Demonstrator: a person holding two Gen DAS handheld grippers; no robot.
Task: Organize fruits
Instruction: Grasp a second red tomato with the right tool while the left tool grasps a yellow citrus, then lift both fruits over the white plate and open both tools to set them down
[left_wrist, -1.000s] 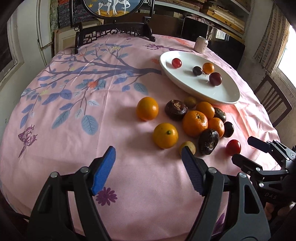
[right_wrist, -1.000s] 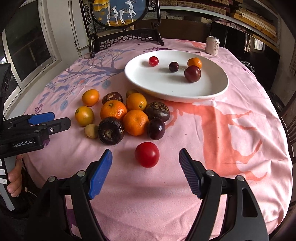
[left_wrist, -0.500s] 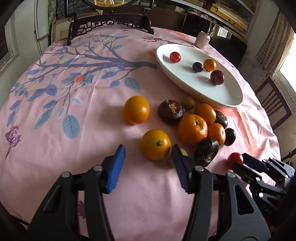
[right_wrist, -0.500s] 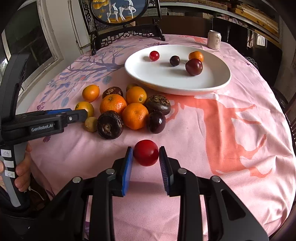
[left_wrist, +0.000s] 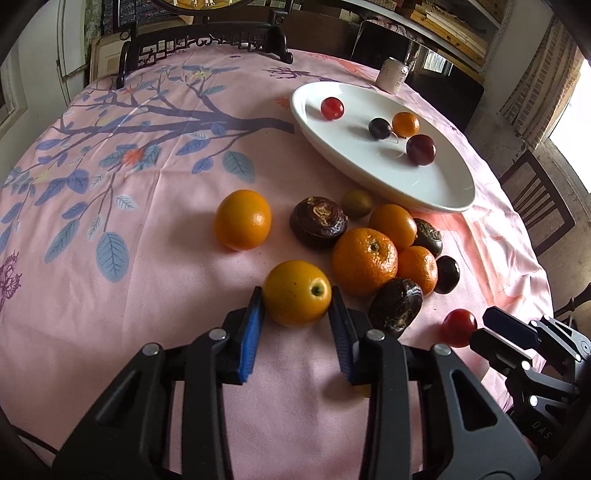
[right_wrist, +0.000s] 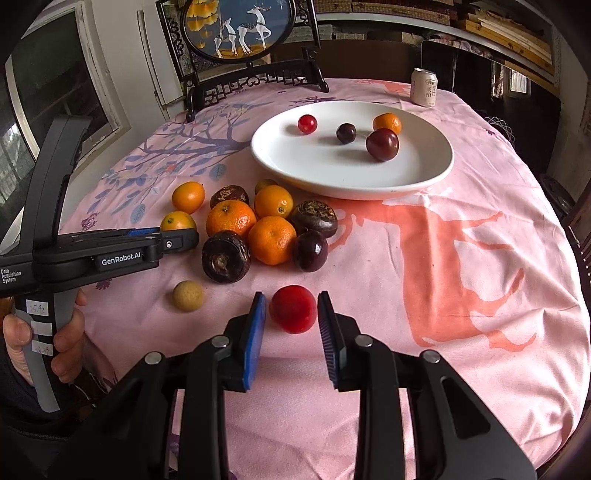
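Your left gripper (left_wrist: 296, 304) is clamped on a round yellow-orange citrus fruit (left_wrist: 296, 292): both blue ribbed pads (left_wrist: 252, 334) press its sides, and the fruit sits low over the pink tablecloth printed with blue leaves and branches (left_wrist: 129, 280). From that fruit, a second smooth orange citrus (left_wrist: 242, 219) lies at about 11 o'clock, well apart. At 1 to 2 o'clock the loose heap begins: a large dimpled mandarin (left_wrist: 364, 251) just beside your held fruit, a dark brown wrinkled fruit (left_wrist: 318, 222) behind it, and another dark brown wrinkled fruit (left_wrist: 396, 307) at 3 o'clock.

Your right gripper (right_wrist: 291, 314) has its pads set close on either side of a small round red fruit (right_wrist: 293, 308) that rests on the cloth. A thin gap shows at the left pad, so I cannot tell whether you actually grip it. From the red fruit, a pale tan knobbly fruit (right_wrist: 188, 295) lies at 9 o'clock, apart, and a glossy dark purple plum (right_wrist: 310, 250) at 12 o'clock, near.

The wide white oval ceramic plate (right_wrist: 424, 177) stands farther off at 12 to 1 o'clock, holding four small fruits. A pale drink can (right_wrist: 423, 87) stands beyond it near the table's far edge.
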